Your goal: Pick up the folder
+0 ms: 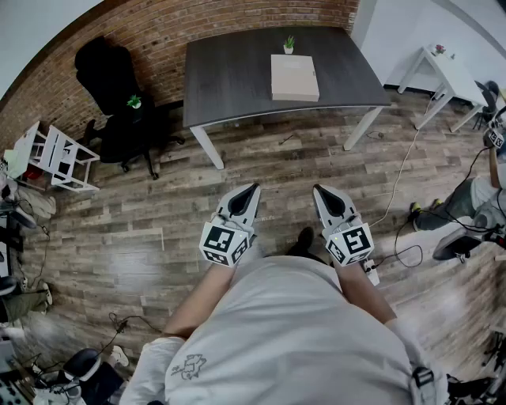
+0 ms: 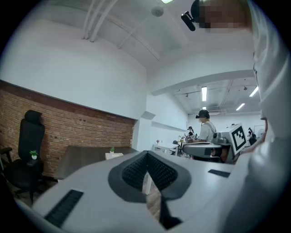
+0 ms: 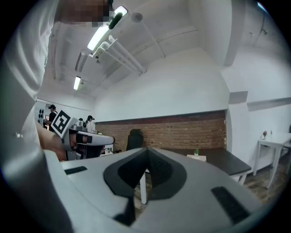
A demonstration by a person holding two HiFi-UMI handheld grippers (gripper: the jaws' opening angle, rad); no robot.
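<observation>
Both pairs of jaws were pressed fully together, the dark ribbed pads (image 2: 135, 170) of the left gripper (image 2: 146, 157) meeting along a single seam with nothing between them, and the right gripper (image 3: 146, 159) was closed and empty in the same way. The person held the two tools level and side by side at waist height, tips pointing ahead, each with its marker cube (image 1: 225, 244) close to the hand. Below them lay a wood-plank floor (image 1: 158, 229) with a cable (image 1: 399, 178) trailing across it. The folder (image 1: 294, 77), a pale flat rectangle, lay well ahead of both grippers on a dark table (image 1: 229, 79) with white legs, toward the table's far side and just in front of a small potted plant (image 1: 289, 44). Neither tool touched it. A brick wall (image 1: 205, 24) ran behind the table, with a black chair (image 1: 111, 87) to the left. A white rack (image 1: 55, 158) stood further left and a white side table (image 1: 447, 71) at the right. Another person (image 1: 482, 198) was partly visible at the right edge of the head view.
</observation>
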